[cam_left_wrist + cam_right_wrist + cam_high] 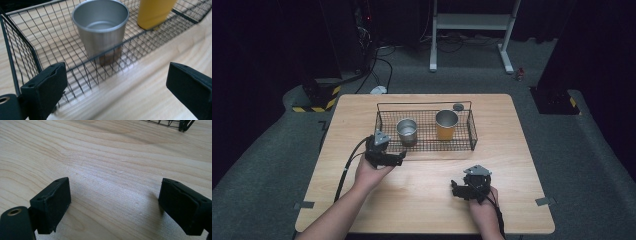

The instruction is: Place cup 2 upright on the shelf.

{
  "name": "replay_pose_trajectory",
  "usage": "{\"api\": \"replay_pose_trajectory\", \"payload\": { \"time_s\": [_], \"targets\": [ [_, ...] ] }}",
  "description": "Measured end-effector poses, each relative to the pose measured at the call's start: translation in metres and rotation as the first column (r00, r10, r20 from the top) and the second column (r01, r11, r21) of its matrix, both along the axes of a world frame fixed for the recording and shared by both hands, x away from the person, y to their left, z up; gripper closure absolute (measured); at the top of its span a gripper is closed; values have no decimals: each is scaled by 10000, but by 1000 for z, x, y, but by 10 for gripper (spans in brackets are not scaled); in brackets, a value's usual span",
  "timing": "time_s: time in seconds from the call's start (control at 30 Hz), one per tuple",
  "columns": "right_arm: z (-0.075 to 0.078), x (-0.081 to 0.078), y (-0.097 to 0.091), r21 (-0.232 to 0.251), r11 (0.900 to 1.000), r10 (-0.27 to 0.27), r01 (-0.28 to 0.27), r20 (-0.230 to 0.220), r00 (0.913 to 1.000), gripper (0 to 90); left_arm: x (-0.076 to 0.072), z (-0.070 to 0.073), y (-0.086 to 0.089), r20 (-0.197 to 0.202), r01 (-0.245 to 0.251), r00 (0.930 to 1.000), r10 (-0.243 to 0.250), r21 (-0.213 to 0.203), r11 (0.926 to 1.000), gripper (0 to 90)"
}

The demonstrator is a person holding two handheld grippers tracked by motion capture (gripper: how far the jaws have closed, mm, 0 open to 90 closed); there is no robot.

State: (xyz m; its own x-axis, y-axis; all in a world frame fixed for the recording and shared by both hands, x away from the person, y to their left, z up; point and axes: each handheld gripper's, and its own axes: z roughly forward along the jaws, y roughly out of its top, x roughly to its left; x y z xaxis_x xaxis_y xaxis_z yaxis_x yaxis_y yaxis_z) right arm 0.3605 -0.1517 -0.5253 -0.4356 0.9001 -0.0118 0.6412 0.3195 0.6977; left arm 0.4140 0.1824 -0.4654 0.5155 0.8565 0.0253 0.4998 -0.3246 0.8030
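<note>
A black wire basket (472, 131) (30, 47) stands on the far half of the wooden table (422, 200). Inside it are a steel cup (407, 131) (101, 30) on the left and a yellow cup (446, 124) (153, 12) on the right, both upright. My left gripper (401, 157) (117, 87) is open at the basket's near left side, its jaws pointing at the steel cup through the wire. My right gripper (455, 189) (115, 207) is open low over bare wood near the table's front right, holding nothing.
A small grey round object (458, 106) lies on the table just behind the basket. Beyond the table stand a white frame (472, 22) and cables on the grey floor. A basket corner (183, 124) shows at the top of the right gripper view.
</note>
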Motion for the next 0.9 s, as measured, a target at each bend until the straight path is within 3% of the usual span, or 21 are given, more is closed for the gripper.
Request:
{"api": "replay_pose_trajectory", "payload": {
  "time_s": [0.13,0.27,0.5,0.77,0.9],
  "targets": [
    [0,0,0,0,10000,0,0,-3,10000,106,-13,-3,7,93,109,9999,-108,-70,9999,39],
    [0,0,0,-1,10000,1,-1,-2,10000,106,-26,-11,14,-86,245,9997,-246,-104,9996,40],
    [0,0,0,0,10000,1,-1,-1,10000,106,-44,-36,33,-810,302,9963,-280,264,9992,40],
    [0,0,0,-1,10000,0,0,-2,10000,106,-55,-59,47,-1436,239,9895,-144,646,9976,40],
    [0,0,0,2,10000,-2,2,-1,10000,106,-56,-61,48,-1360,205,9906,-112,675,9975,40]
  ]
}}
